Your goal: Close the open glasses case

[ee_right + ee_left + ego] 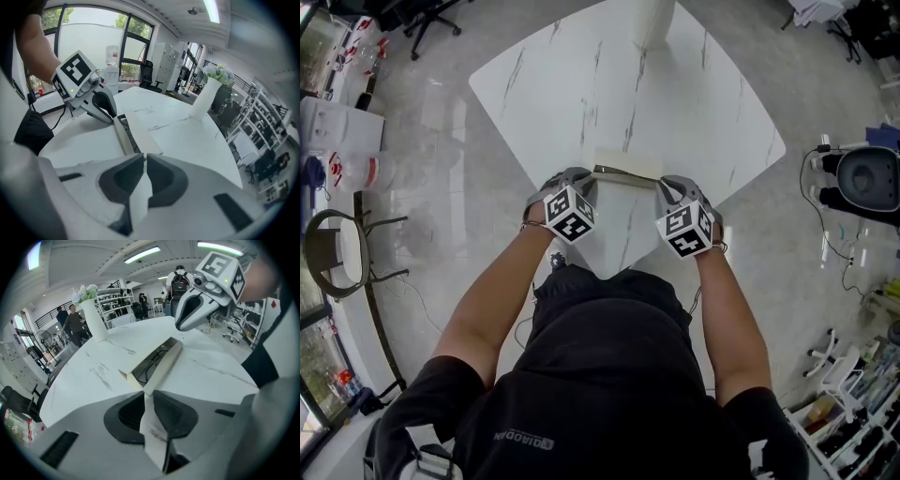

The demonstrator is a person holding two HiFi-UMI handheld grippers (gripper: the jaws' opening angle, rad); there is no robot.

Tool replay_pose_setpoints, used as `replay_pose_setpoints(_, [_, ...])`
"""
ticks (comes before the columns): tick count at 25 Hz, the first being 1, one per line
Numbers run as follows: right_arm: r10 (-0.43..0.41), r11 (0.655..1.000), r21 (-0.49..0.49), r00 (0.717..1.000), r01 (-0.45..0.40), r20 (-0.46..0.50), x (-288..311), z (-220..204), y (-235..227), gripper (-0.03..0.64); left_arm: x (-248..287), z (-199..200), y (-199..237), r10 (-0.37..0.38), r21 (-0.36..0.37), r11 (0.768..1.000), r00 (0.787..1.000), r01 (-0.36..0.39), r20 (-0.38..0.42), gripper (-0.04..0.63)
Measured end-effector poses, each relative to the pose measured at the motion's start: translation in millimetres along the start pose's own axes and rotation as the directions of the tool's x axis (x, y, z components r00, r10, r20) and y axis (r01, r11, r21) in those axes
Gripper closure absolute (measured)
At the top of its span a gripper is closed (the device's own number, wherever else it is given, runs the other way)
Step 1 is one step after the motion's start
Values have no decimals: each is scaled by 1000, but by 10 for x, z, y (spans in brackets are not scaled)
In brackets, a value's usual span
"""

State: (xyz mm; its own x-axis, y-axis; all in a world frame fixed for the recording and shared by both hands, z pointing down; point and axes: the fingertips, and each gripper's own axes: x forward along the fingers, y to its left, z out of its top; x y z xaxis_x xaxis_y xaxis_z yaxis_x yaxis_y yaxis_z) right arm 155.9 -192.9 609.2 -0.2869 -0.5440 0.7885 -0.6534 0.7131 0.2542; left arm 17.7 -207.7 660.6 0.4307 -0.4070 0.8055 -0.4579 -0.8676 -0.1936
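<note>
Case [623, 167]: white, open, lying crosswise on the table [581, 75] near its closest corner, between my two grippers.
Lid [143, 129]: up, a flat pale panel along the tray's long side.
Glasses [151, 364]: dark frame lying inside the tray, seen in the left gripper view.
Left gripper [589, 183]: at the case's left end. Jaws narrow, pinched onto a white end flap of the case, which runs back between the pads [129, 413].
Right gripper [664, 186]: at the case's right end. Jaws narrow, closed onto the white edge there; a strip of it shows between the pads [161, 176].
Cross-check: each gripper view shows the other gripper at the far end of the case, its tips down on it.
Vase [652, 19]: white, upright, at the far side of the table, well apart from the case.
Body: I stand at the table's corner, both forearms reaching forward.
</note>
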Motion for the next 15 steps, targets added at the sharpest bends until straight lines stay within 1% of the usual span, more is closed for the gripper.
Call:
replay_pose_setpoints(7, [2, 1000, 7, 1000, -2, -2, 7, -86, 100, 594, -9, -20, -33, 2, -6, 1000, 1000, -2, -1, 531])
replay_pose_setpoints(15, [15, 1000, -11, 1000, -15, -15, 78, -175, 194, 594, -5, -13, -21, 2, -3, 1000, 1000, -2, 1, 531])
